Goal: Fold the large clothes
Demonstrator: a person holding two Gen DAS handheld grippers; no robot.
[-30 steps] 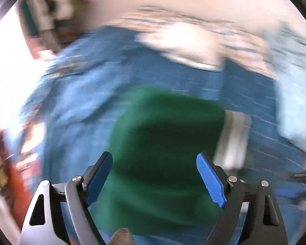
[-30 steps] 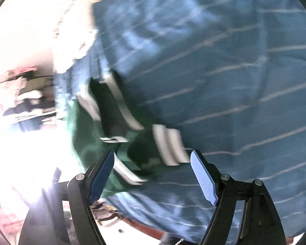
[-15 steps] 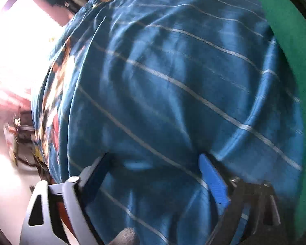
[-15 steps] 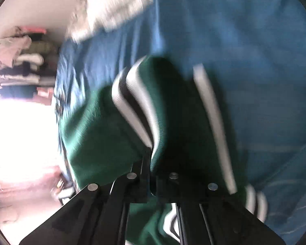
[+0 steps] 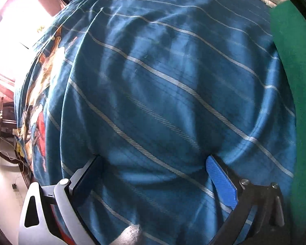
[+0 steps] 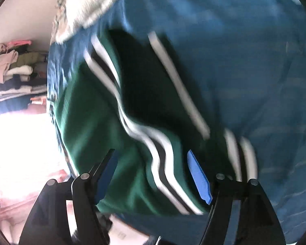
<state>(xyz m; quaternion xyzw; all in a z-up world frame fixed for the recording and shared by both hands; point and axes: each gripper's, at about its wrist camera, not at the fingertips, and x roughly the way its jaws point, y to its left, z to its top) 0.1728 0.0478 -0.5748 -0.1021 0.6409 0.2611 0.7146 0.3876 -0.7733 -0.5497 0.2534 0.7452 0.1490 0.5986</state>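
My left tongs (image 5: 154, 168) sit pressed down into the blue striped bedspread (image 5: 153, 81), fingers spread wide with only bedding bulging up between them; nothing is pinched. That is much as it was half a second ago, though a second ago these same tongs had the green sweater (image 5: 291, 81) dead ahead between the fingers. Now the sweater shows only as a green band far off to their right edge, so this side has swung away from the garment.

My right tongs (image 6: 151, 173) have changed more. Half a second ago they were clamped tight on the striped cuff; now the fingers stand apart and the green sweater (image 6: 95, 122) lies loose ahead of and between them, its white and black stripes (image 6: 159, 153) running through the gap. The picture is smeared, so I cannot tell how neatly the fold lies. I judge a fold has just been dropped, and both tongs are free for the next one.
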